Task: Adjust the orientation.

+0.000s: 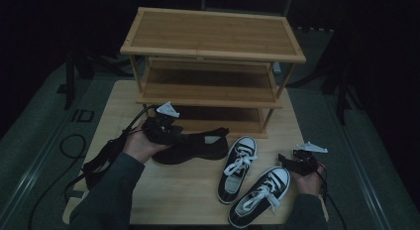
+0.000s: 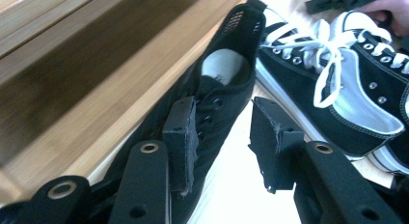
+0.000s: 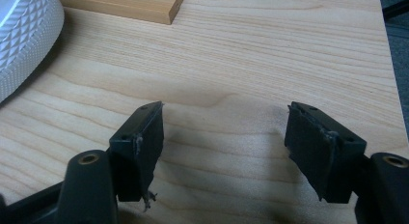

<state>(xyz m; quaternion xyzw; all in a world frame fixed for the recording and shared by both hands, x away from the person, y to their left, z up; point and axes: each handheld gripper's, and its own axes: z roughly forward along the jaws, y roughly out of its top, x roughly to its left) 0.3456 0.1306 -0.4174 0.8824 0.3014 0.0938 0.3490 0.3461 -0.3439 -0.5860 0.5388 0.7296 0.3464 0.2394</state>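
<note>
Here, left gripper [image 2: 224, 137] parted over matte black canvas shoe [image 2: 212, 93].

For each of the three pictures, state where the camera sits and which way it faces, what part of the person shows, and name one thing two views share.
High view: above the person's side, facing forward and down on the table and shoe rack; forearms and both grippers show.
Left gripper view: rides the left gripper, facing along its open jaws over the black shoe.
Right gripper view: rides the right gripper, facing bare tabletop between open jaws.
Shared: high and left gripper views both show the laced sneakers.
</note>
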